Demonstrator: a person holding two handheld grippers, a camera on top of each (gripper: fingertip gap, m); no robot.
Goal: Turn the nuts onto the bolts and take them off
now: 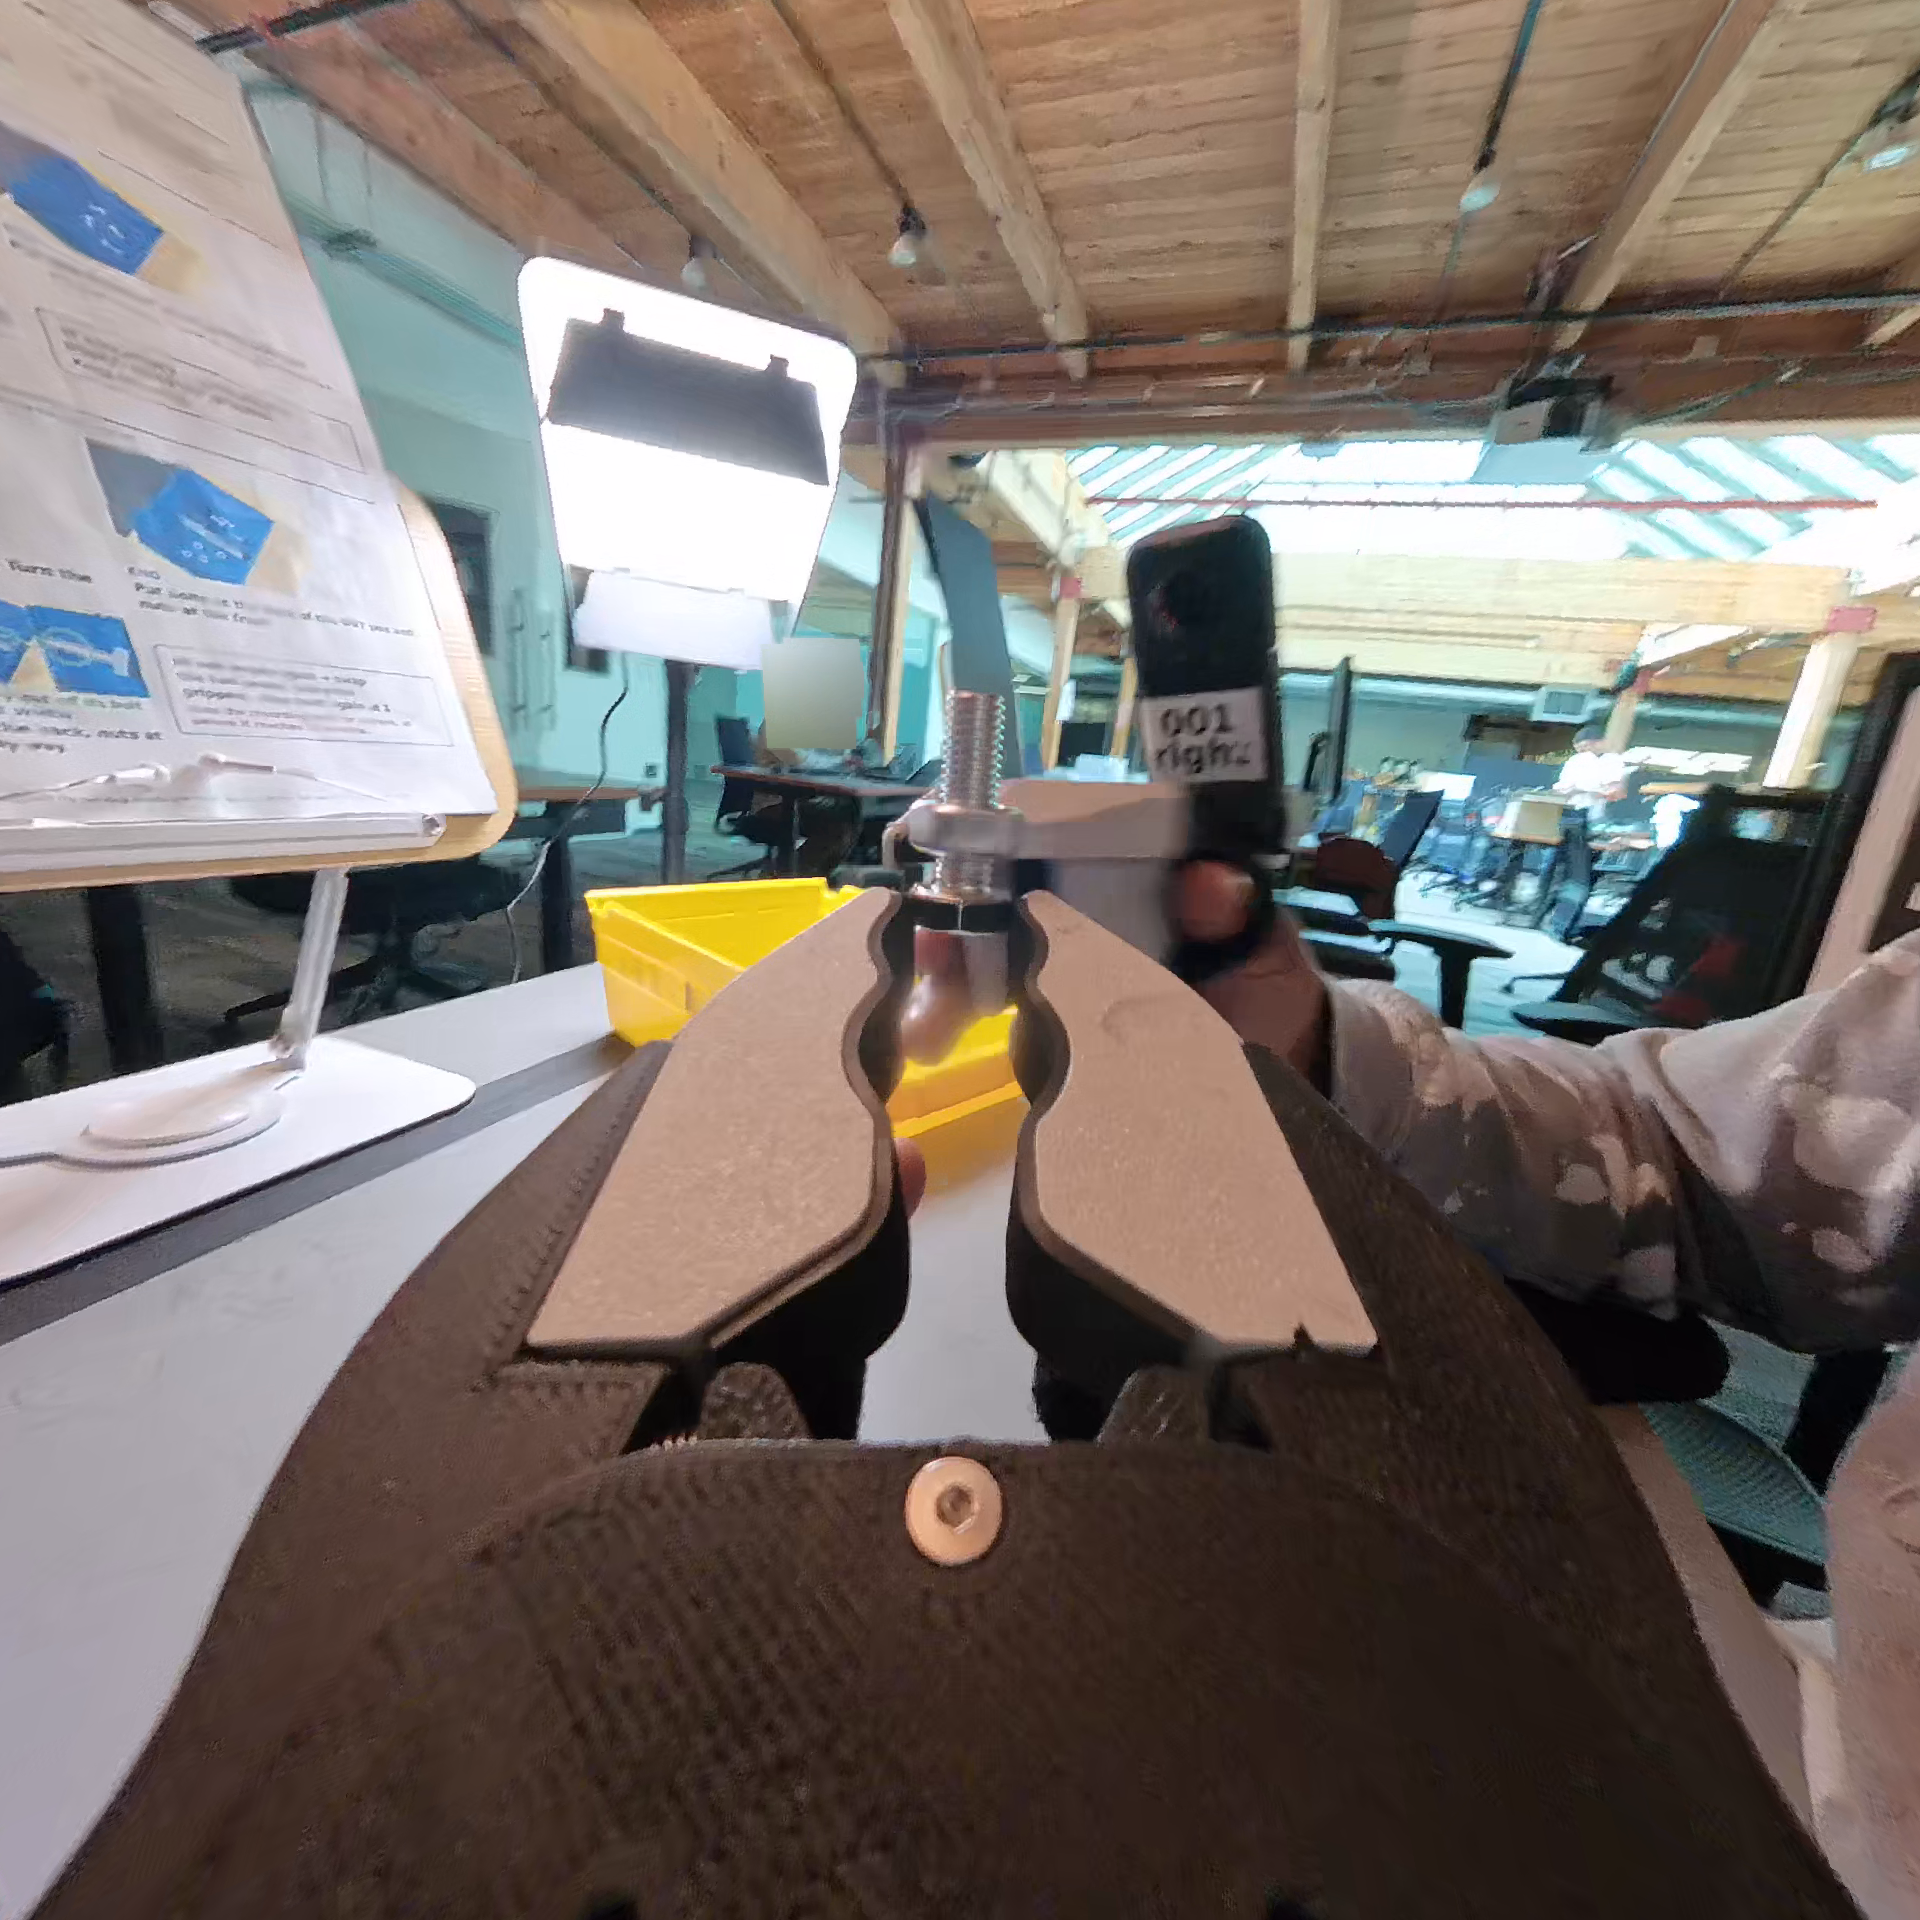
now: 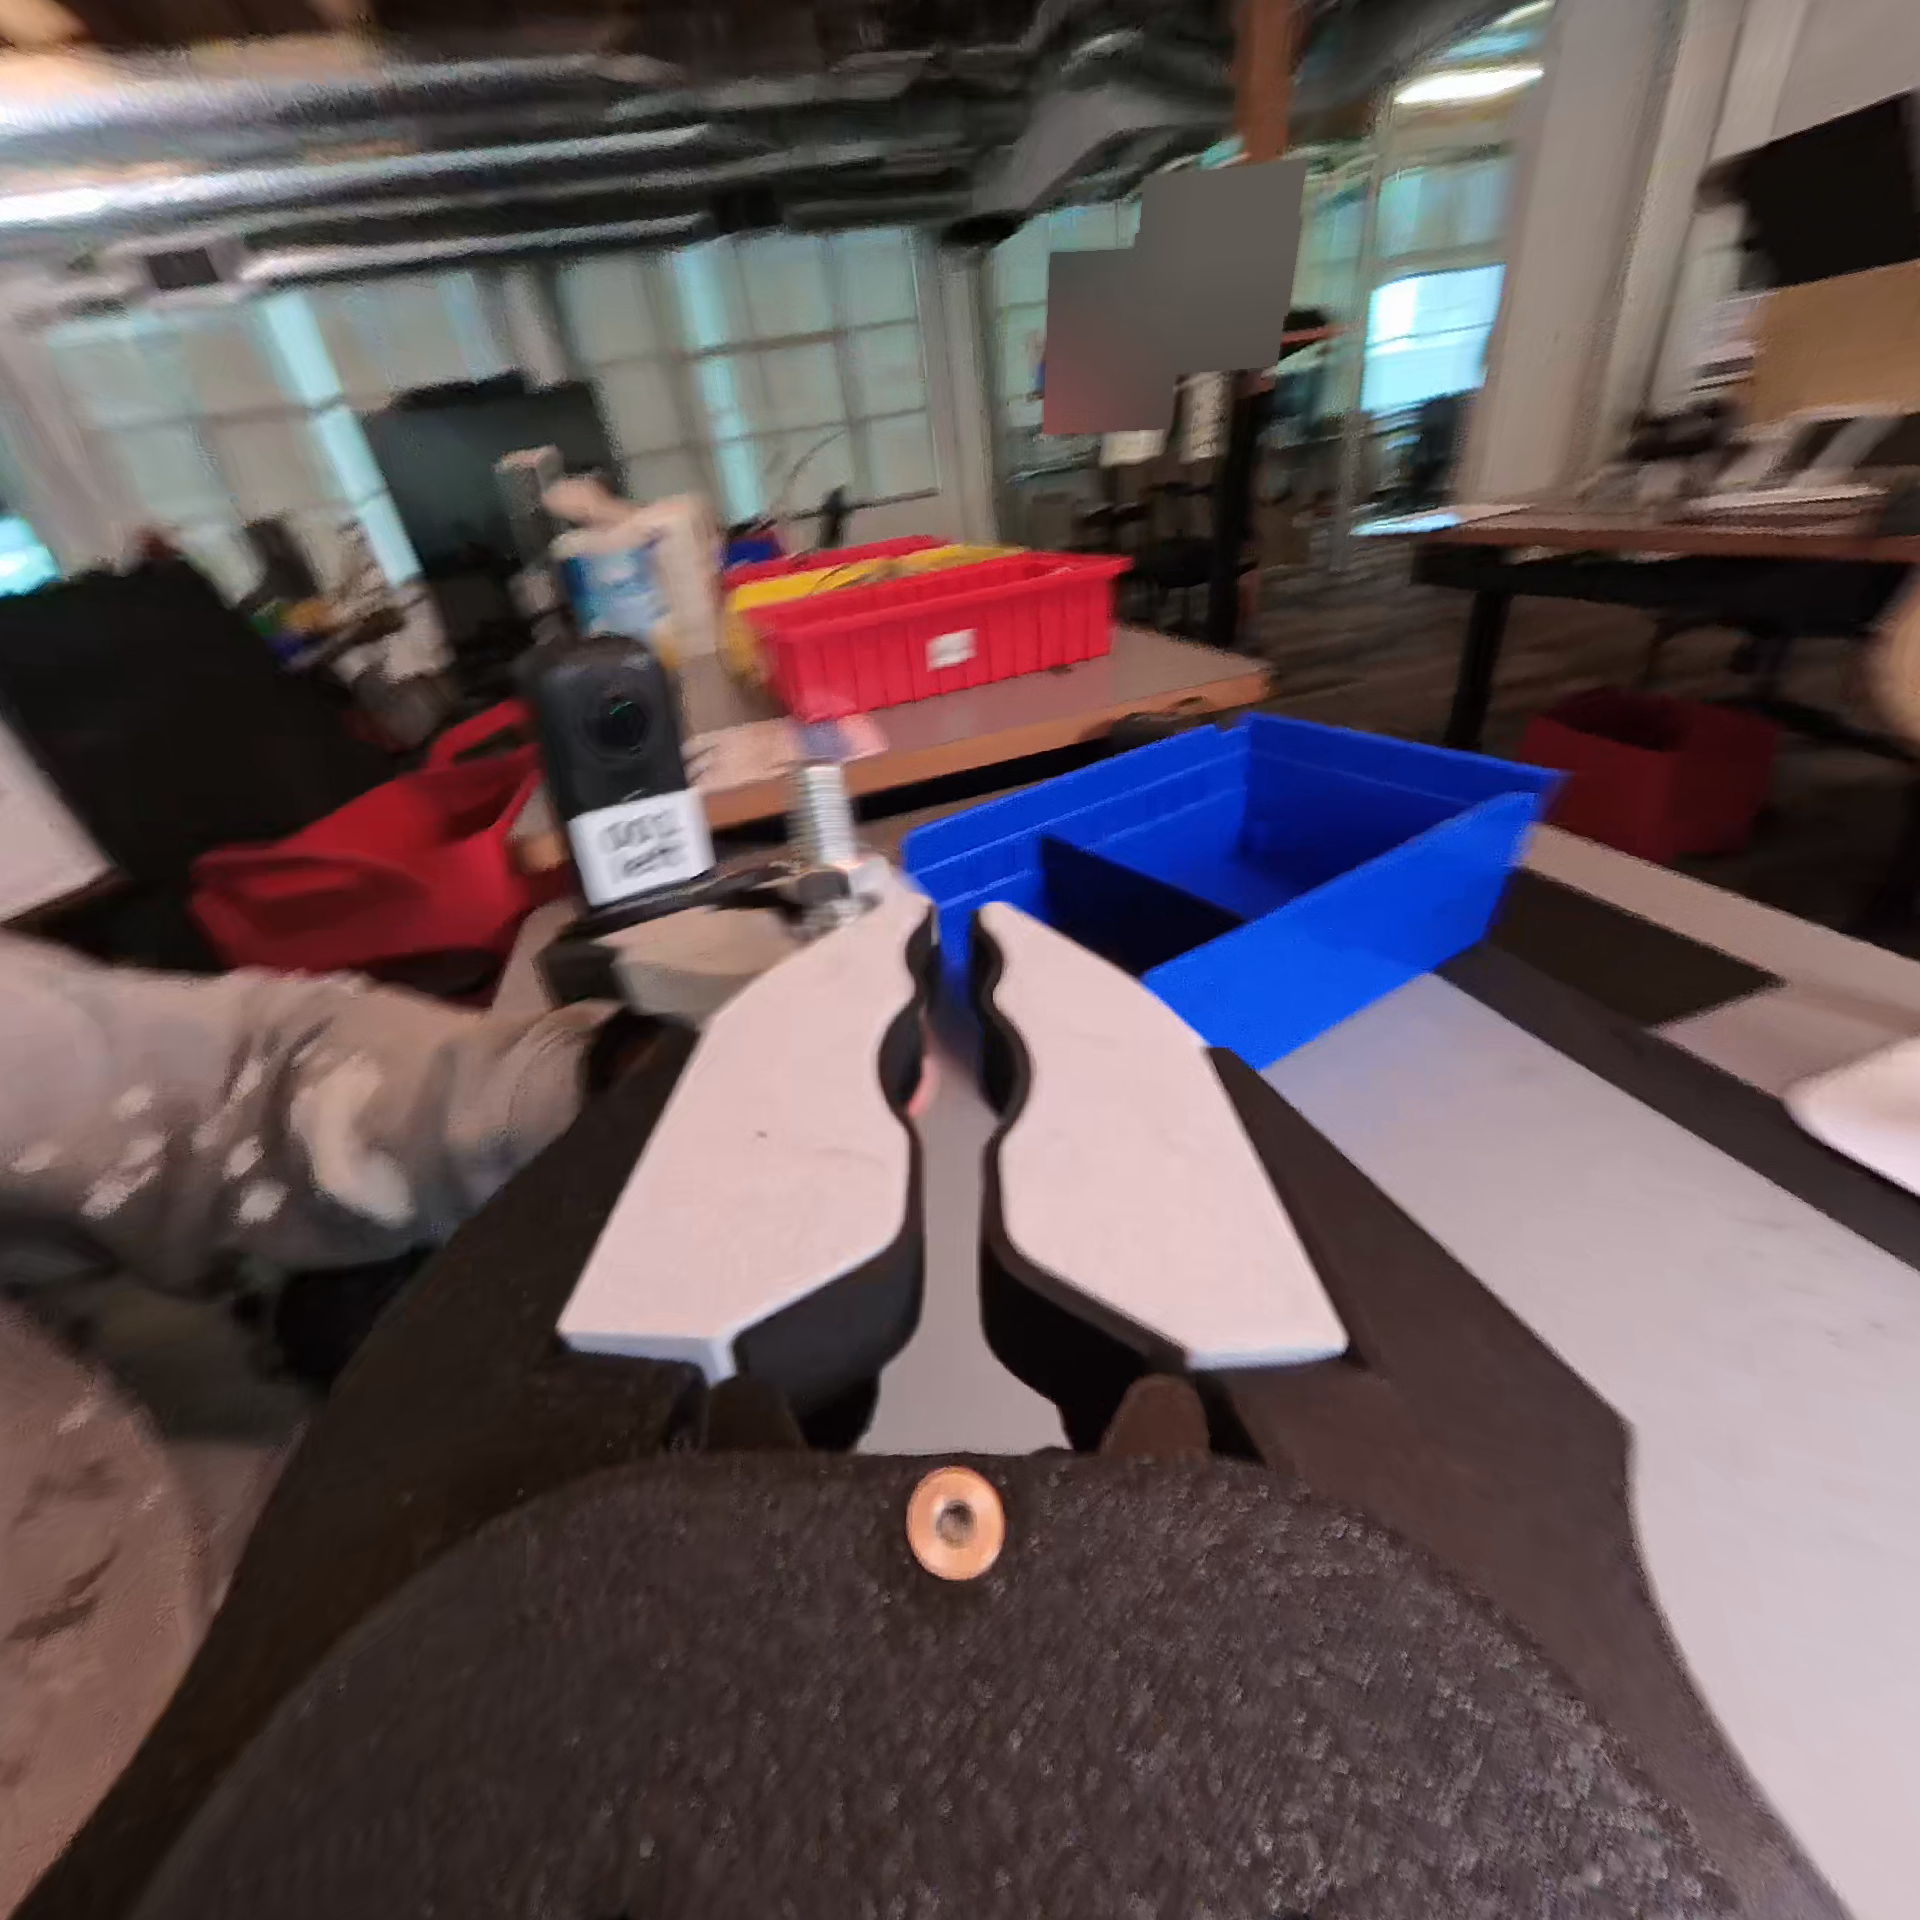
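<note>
Above the surface (image 1: 312,1299), at twelve o'clock of the left gripper (image 1: 961,914), whose jaws clamp the bolt (image 1: 971,748) head, the right gripper (image 2: 951,914) pinches the nut (image 1: 961,831) mid-thread, so more turning seems due.

Open workshop under a plank ceiling (image 1: 1143,156) with joists. Bright lamp (image 1: 681,468) on a stand, office chairs (image 1: 1403,883) and desks (image 1: 810,779) beyond. Tall gridded windows (image 2: 800,364) behind, long table (image 2: 987,707) nearer.
</note>
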